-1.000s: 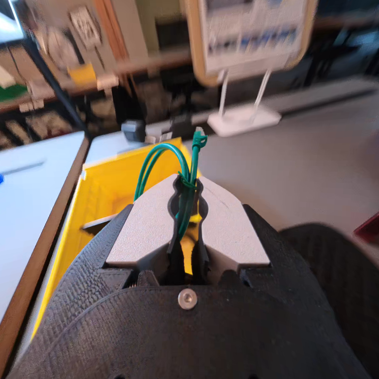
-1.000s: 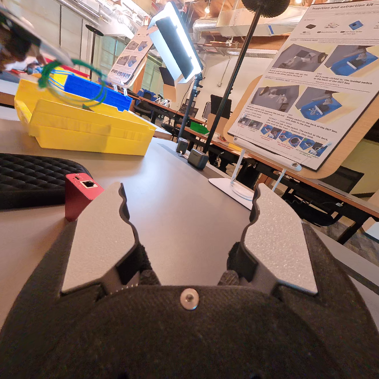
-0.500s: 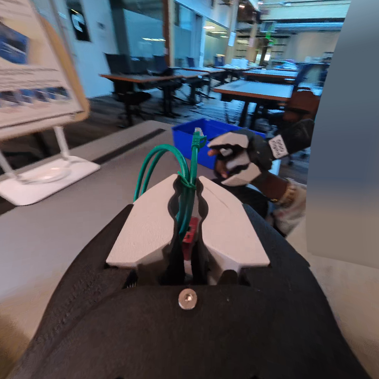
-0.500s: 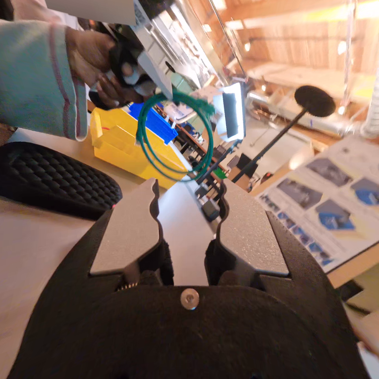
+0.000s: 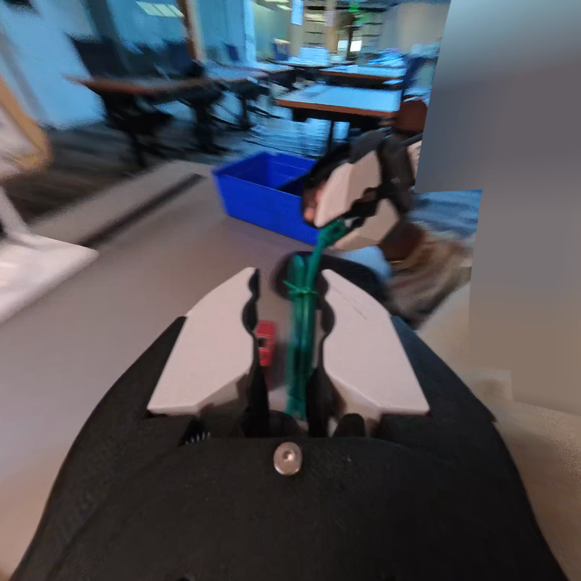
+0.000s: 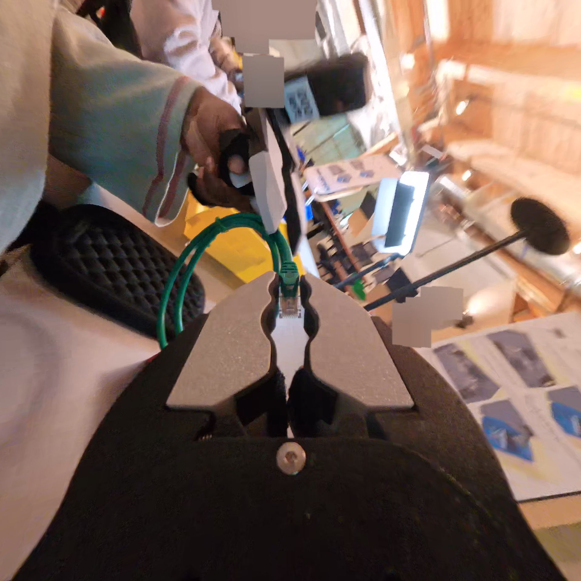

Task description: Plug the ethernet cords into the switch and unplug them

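Handover of the green cord [image 6: 176, 283] between the two grippers is the step in hand, judged from the task. The right gripper [image 6: 289, 301] has its jaws drawn close around the clear plug [image 6: 288, 306] at the cord's end; the plug sits between the fingertips, boot toward the far side, contacts toward the camera, and the grip looks nearly or just closed on it. The left gripper [image 5: 290, 301] shows its jaws parted, with the tied coil lying against the right finger [image 5: 371, 355] only; whether that finger bears on the coil cannot be told because of blur. In the left view the right gripper [image 5: 342, 220] appears at the far right, meeting the cord's upper end. The red switch [image 5: 265, 345] lies on the table [image 5: 141, 283], seen through the left jaw gap, well below both grippers, one port facing the camera. A black pad [image 6: 110, 261] lies at the left in the right view, a blue bin [image 5: 261, 191] at the far side in the left view, and a yellow bin [image 6: 239, 248] beyond the coil in the right view. To do this step well, seat the plug squarely between the right fingers with the latch tab free, confirm the hold before the left gripper clears the coil, and leave slack so the loop does not pull the plug askew. Then align the plug's long axis with the port before any push.
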The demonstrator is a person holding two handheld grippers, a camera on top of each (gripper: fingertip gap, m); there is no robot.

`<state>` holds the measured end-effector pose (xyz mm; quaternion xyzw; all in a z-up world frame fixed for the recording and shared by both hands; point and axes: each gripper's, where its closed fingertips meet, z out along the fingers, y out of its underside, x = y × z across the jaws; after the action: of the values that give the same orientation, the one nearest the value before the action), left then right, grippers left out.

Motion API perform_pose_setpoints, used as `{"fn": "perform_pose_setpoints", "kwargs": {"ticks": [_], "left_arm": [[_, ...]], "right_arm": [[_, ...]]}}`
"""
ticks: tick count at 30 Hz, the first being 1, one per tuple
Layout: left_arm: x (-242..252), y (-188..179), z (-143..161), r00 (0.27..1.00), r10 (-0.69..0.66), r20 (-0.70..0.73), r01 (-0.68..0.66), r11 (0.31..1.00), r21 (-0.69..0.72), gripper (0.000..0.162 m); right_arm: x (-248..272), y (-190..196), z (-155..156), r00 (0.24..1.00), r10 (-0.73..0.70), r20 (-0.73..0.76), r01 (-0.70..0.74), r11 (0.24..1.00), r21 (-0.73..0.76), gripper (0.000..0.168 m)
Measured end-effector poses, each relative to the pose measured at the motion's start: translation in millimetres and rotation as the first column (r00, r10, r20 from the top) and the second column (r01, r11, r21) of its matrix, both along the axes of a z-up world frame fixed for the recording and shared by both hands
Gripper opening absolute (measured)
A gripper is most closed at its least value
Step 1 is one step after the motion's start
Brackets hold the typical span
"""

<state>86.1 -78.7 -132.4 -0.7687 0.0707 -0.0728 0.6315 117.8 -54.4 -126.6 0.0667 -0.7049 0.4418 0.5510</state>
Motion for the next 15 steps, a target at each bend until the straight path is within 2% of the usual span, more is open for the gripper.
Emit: {"fn": "perform_pose_setpoints", "kwargs": {"ticks": [1, 2, 3, 5, 7, 8, 10, 12, 15], "left_arm": [[-8, -1, 6, 0.988, 0.065, -0.137, -0.057, 0.996, 0.061, 0.051], [-7, -4, 14, 0.960, 0.085, -0.267, -0.053, 0.991, 0.127, 0.058], [-2, -5, 20, 0.928, 0.090, -0.361, -0.030, 0.985, 0.168, 0.059], [16, -3, 18, 0.905, 0.001, -0.425, 0.058, 0.990, 0.126, 0.058], [33, 2, 3, 0.895, -0.136, -0.424, 0.157, 0.988, 0.015, 0.053], [33, 6, -6, 0.877, -0.154, -0.455, 0.155, 0.987, -0.034, 0.049], [22, 14, -20, 0.827, -0.139, -0.545, 0.109, 0.990, -0.088, 0.039], [22, 15, -25, 0.811, -0.136, -0.569, 0.111, 0.991, -0.079, 0.012], [16, 12, -29, 0.832, -0.108, -0.544, 0.073, 0.994, -0.085, 0.006]], "right_arm": [[-3, 0, -3, 0.998, -0.011, 0.066, 0.011, 1.000, -0.012, 0.012], [-5, -1, -7, 0.990, -0.008, 0.140, 0.013, 0.999, -0.033, 0.012], [-6, -2, -11, 0.976, 0.003, 0.217, 0.009, 0.999, -0.052, 0.012], [-9, -5, -18, 0.942, 0.022, 0.335, 0.002, 0.997, -0.073, 0.012], [-11, -11, -21, 0.914, 0.049, 0.402, -0.011, 0.995, -0.095, 0.012], [-10, -14, -21, 0.903, 0.074, 0.423, -0.028, 0.993, -0.115, 0.012], [-7, -21, -18, 0.884, 0.134, 0.449, -0.060, 0.983, -0.174, 0.012], [-7, -22, -15, 0.870, 0.163, 0.466, -0.060, 0.972, -0.228, 0.012], [-5, -17, -14, 0.867, 0.178, 0.466, -0.055, 0.963, -0.265, 0.012]]}}
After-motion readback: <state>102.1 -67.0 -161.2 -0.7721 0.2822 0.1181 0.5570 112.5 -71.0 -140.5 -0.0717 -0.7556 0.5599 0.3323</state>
